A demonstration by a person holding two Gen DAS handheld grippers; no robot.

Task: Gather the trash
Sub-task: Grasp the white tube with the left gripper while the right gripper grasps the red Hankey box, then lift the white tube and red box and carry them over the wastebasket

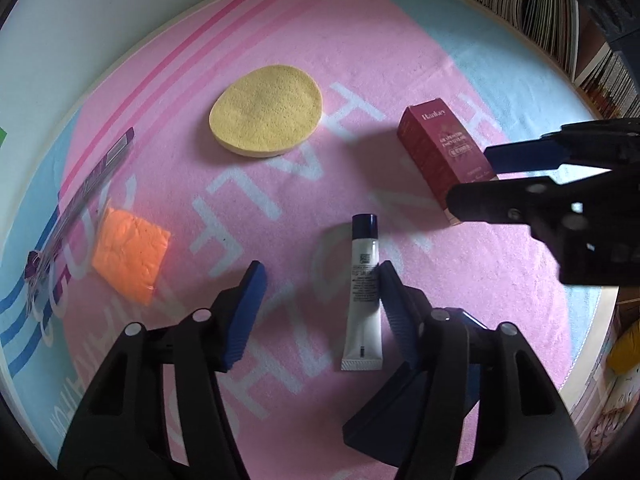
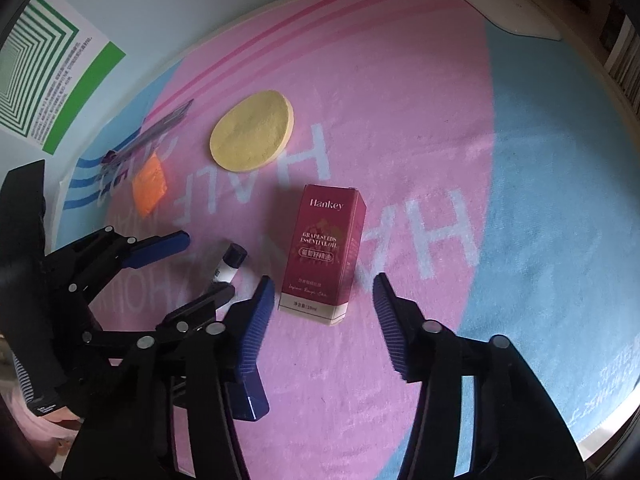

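Note:
A white tube with a dark cap [image 1: 362, 292] lies on the pink mat between the fingers of my left gripper [image 1: 320, 276]. It is close against the right pad, while the left pad stands well apart, so the gripper is open. A dark red carton [image 2: 324, 248] lies between the tips of my right gripper [image 2: 324, 280]. A gap shows on its right side, so this gripper is open too. The right wrist view shows the left gripper [image 2: 206, 266] straddling the tube [image 2: 230, 266]. The left wrist view shows the right gripper [image 1: 472, 178] around the carton [image 1: 444, 152].
On the mat [image 1: 360, 60] also lie a round yellow sponge [image 1: 266, 112], an orange packet [image 1: 130, 254] and a long purple wrapper [image 1: 92, 176]. A white lamp base [image 2: 504, 4] sits at the far edge, books [image 1: 532, 4] stand behind, and a green poster [image 2: 48, 68] hangs at left.

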